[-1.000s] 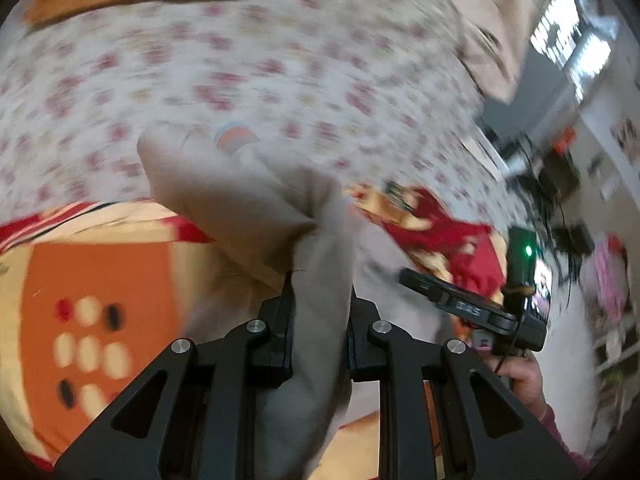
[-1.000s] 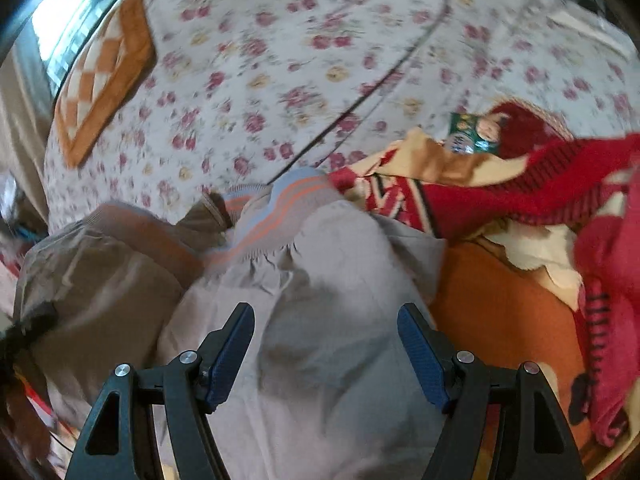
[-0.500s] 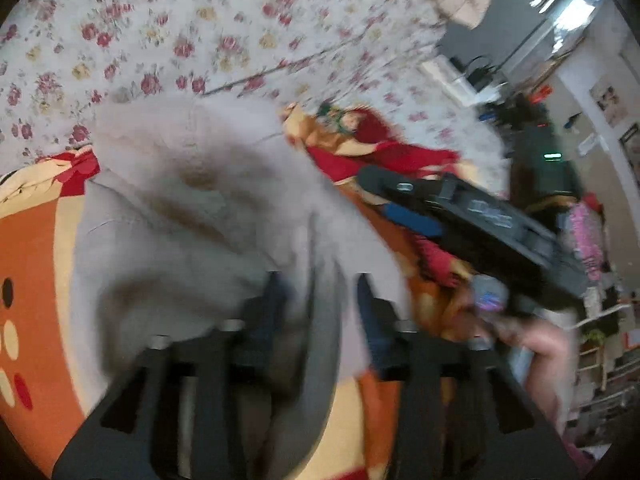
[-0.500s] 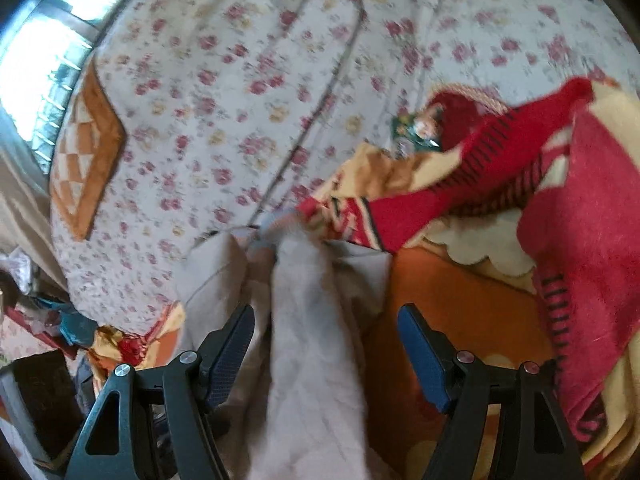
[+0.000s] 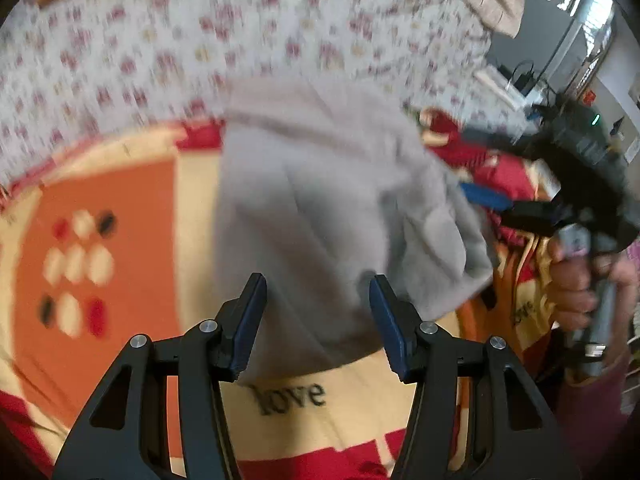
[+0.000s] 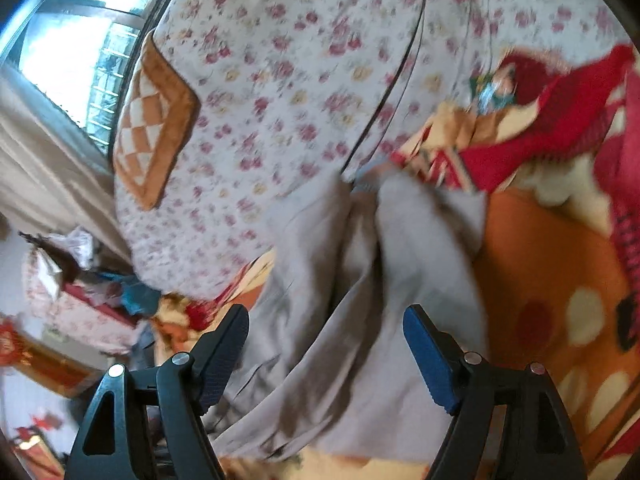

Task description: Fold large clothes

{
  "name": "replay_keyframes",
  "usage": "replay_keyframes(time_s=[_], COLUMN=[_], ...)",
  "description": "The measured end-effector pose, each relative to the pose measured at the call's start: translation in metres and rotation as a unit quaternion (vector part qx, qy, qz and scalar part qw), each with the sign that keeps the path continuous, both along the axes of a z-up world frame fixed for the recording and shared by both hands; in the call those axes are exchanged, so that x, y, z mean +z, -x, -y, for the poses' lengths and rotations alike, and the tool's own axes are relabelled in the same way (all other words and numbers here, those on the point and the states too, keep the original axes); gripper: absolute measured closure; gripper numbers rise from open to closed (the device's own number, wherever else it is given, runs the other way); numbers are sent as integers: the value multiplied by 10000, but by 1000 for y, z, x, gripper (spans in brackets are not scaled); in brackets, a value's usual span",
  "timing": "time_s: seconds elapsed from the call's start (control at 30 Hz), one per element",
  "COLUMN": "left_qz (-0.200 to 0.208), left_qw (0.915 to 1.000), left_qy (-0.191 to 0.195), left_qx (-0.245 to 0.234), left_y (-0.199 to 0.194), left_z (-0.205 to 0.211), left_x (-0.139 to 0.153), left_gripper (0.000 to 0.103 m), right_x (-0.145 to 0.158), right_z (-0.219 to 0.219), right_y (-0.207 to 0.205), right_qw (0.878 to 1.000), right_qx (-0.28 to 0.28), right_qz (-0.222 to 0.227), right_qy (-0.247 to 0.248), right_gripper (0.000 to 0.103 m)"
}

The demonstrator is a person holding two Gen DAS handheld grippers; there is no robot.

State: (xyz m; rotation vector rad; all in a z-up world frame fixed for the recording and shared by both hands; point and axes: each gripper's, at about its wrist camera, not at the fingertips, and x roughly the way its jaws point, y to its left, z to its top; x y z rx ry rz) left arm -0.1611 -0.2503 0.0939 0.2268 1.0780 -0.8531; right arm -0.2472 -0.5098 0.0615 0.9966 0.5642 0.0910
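A grey-beige garment (image 5: 320, 200) lies bunched on an orange, cream and red blanket (image 5: 112, 208) on the bed. My left gripper (image 5: 318, 324) is open and empty just above its near edge. The garment also shows in the right wrist view (image 6: 360, 300), in long folds between the fingers of my right gripper (image 6: 326, 356), which is open and holds nothing. In the left wrist view the right gripper (image 5: 516, 204) sits at the garment's right edge, held by a hand (image 5: 580, 280).
A floral bedsheet (image 5: 240, 28) covers the bed beyond the blanket. An orange checked cushion (image 6: 154, 120) lies at the far side by a window. A crumpled red blanket part (image 6: 560, 120) lies right of the garment. Clutter (image 6: 80, 280) fills the floor at left.
My left gripper was shut on the garment and lifting it; it has opened and the garment has dropped onto the blanket. My right gripper stayed open and shifted over the garment.
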Motion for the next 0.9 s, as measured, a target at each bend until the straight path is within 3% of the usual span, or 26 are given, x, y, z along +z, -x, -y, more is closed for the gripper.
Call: replay_keyframes(time_s=[0.1,0.17,0.27,0.47,0.53,0.57,0.6,0.63,0.7,0.83,0.9], left_qz=[147,523,538,525,469,434,388,335,248,161,140], left_qw=[9998,9984,9976,9985,9989,9990,9990,9988,9981,9965,9974], left_qy=[-94,-189,-135,-30,40,76,127,199,347,573,502], left_qx=[51,-65,-419,-146,3,81,189,305,452,582,491], left_y=[14,29,37,28,20,16,12,7,-2,-10,-11], left_z=[15,21,20,-14,-24,-28,-32,-36,-41,-33,-17], left_x=[-24,-24,-15,-6,-3,-2,0,2,8,15,6], left_gripper=[49,49,49,49,49,49,49,49,49,49,49], right_x=[-5,-7,-8,-9,-11,-11,-10,-7,2,35,38], right_z=[-8,-15,-25,-60,-70,-78,-81,-81,-70,-49,-38], right_y=[-3,-5,-9,-26,-30,-34,-34,-32,-24,3,13], right_qw=[9996,9995,9992,9956,9924,9869,9818,9777,9808,9687,9622], right_qx=[180,242,386,599,590,530,441,316,235,-217,-479], right_qz=[26,4,3,-123,-161,-252,-319,-335,-150,30,-48], right_qy=[-218,-198,-78,715,1067,1501,1818,2051,1931,2472,2682], right_gripper=[23,21,14,16,44,54,75,85,90,102,103])
